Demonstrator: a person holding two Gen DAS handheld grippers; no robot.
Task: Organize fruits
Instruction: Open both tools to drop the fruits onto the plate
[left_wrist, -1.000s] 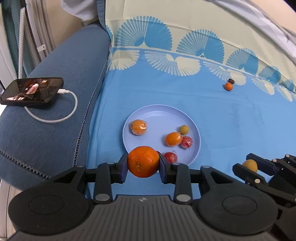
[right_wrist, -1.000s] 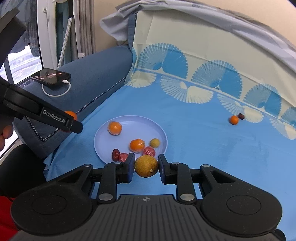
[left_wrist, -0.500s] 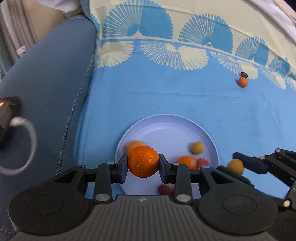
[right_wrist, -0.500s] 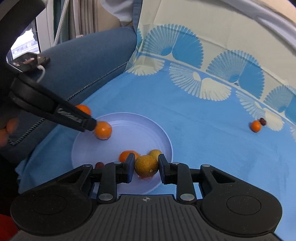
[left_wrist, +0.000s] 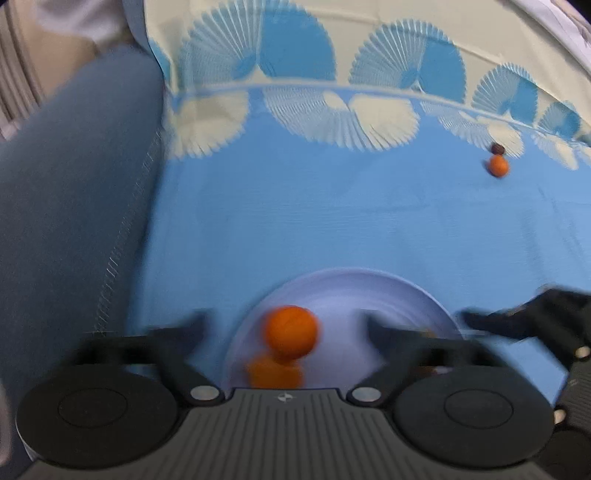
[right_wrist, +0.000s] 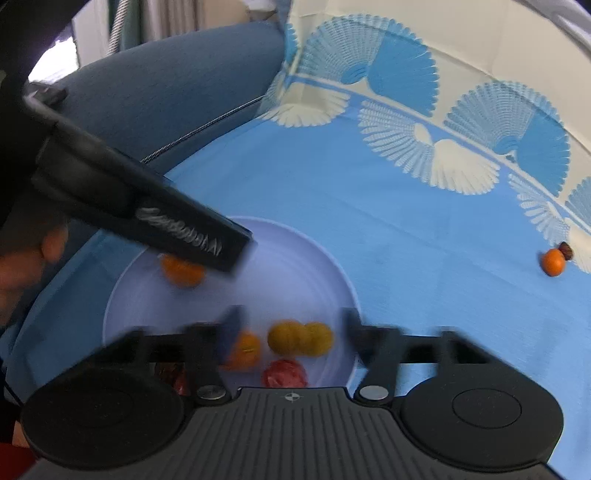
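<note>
Both grippers have let go since half a second ago: left gripper (left_wrist: 286, 325) went from clamping the big orange (left_wrist: 291, 332) to jaws spread wide, fingers well clear of it on either side. Orange now sits free between the parted fingers over the near-left part of the plate (left_wrist: 388, 288), blurred; can't tell if it's landed or still dropping. Second orange fruit (left_wrist: 275, 373) just below it, touching or overlapping in the left view, partly behind the gripper body.

Right gripper (right_wrist: 291, 328) also went from gripping the yellow-green fruit (right_wrist: 286, 338) to wide apart. That fruit now lies on the plate (right_wrist: 295, 258), touching a second yellowish one (right_wrist: 317, 338) beside it. Small orange fruit (right_wrist: 243, 349) just left of them by the left fingertip, red fruit (right_wrist: 284, 373) just below, dark red piece (right_wrist: 170, 371) at the near-left rim, mostly hidden.

In the right view the left gripper's finger (right_wrist: 147, 210) reaches over the plate's far-left side with an orange fruit (right_wrist: 183, 271) under its tip. Heavy motion blur in both views.

Well apart on the blue cloth (left_wrist: 332, 214): small tangerine (left_wrist: 498, 166) touching a dark brown fruit (left_wrist: 497, 148), same spot as before. Blue sofa arm (left_wrist: 74, 203) on the left.
</note>
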